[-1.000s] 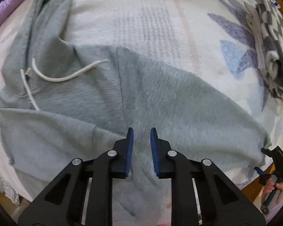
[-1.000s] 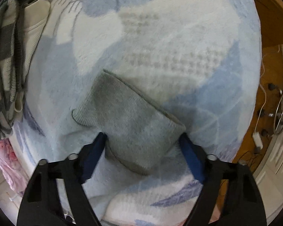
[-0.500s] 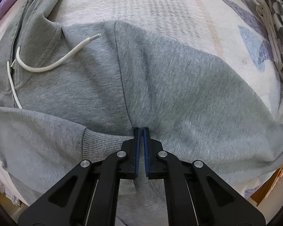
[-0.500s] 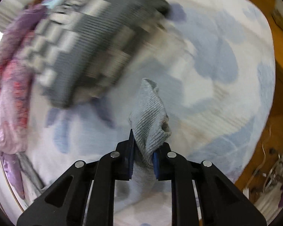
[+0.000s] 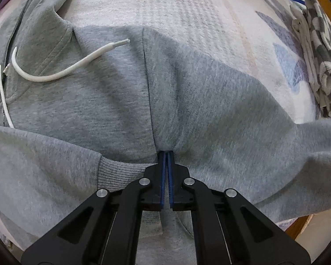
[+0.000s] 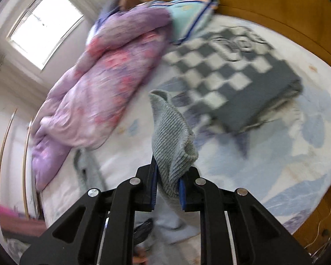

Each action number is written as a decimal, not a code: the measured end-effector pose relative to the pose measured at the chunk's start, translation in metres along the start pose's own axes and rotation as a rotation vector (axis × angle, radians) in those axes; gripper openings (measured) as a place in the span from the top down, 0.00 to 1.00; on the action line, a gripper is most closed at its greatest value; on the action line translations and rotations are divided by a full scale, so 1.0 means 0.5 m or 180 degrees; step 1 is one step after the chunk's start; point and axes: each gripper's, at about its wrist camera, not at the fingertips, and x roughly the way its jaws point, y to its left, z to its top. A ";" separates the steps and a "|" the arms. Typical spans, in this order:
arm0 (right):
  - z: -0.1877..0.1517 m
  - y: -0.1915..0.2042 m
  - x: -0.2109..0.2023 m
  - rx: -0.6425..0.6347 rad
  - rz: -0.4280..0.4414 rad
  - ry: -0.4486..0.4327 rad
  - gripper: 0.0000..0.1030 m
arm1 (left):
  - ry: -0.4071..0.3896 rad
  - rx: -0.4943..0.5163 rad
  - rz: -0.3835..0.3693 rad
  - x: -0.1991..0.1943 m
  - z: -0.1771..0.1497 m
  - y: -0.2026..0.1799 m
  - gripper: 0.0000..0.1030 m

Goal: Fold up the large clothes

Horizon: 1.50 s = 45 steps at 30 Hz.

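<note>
Hoodie (image 5: 112, 101) on bed (image 5: 187, 6). Left gripper (image 5: 166, 152): jaws together, pinning armpit seam. Right gripper (image 6: 166, 177): jaws clamped on cuff (image 6: 172, 137). Risk: thin pinch slips, sleeve drops, fold skews.

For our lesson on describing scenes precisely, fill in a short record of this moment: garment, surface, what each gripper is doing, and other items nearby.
garment: grey hoodie with white drawstring
surface: floral bedcover
left gripper: jaws shut, tips pressed into the hoodie at the armpit seam
right gripper: jaws shut on the ribbed sleeve cuff, raised above the bed
nearby: checkered blanket, purple quilt
</note>
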 end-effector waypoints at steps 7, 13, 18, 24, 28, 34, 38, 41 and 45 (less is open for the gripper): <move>-0.103 0.201 0.040 -0.0421 0.0245 0.0205 0.86 | 0.0015 0.0060 -0.0430 -0.018 -0.005 0.057 0.96; -0.202 0.339 0.071 -0.0676 0.0313 0.0397 0.86 | -0.0142 0.0134 -0.0460 -0.135 -0.003 0.142 0.97; -0.284 0.444 0.111 -0.0872 0.0325 0.0576 0.86 | -0.0371 -0.0001 -0.0438 -0.279 -0.003 0.294 0.97; -0.388 0.552 0.174 -0.1083 0.0359 0.0843 0.86 | -0.0599 -0.0329 -0.0091 -0.416 -0.006 0.478 0.97; -0.455 0.611 0.214 -0.1243 0.0362 0.0999 0.86 | -0.0693 -0.0534 0.0088 -0.482 -0.022 0.585 0.97; -0.551 0.677 0.286 -0.1453 0.0315 0.1257 0.86 | -0.0694 -0.0768 0.0283 -0.524 -0.050 0.683 0.97; -0.610 0.703 0.341 -0.1539 0.0262 0.1425 0.86 | -0.0643 -0.0920 0.0304 -0.533 -0.084 0.738 0.97; -0.656 0.712 0.388 -0.1580 0.0226 0.1650 0.86 | -0.0602 -0.0980 0.0370 -0.525 -0.098 0.771 0.96; -0.699 0.718 0.435 -0.1607 0.0389 0.2147 0.58 | -0.0562 -0.1108 0.0327 -0.512 -0.114 0.805 0.81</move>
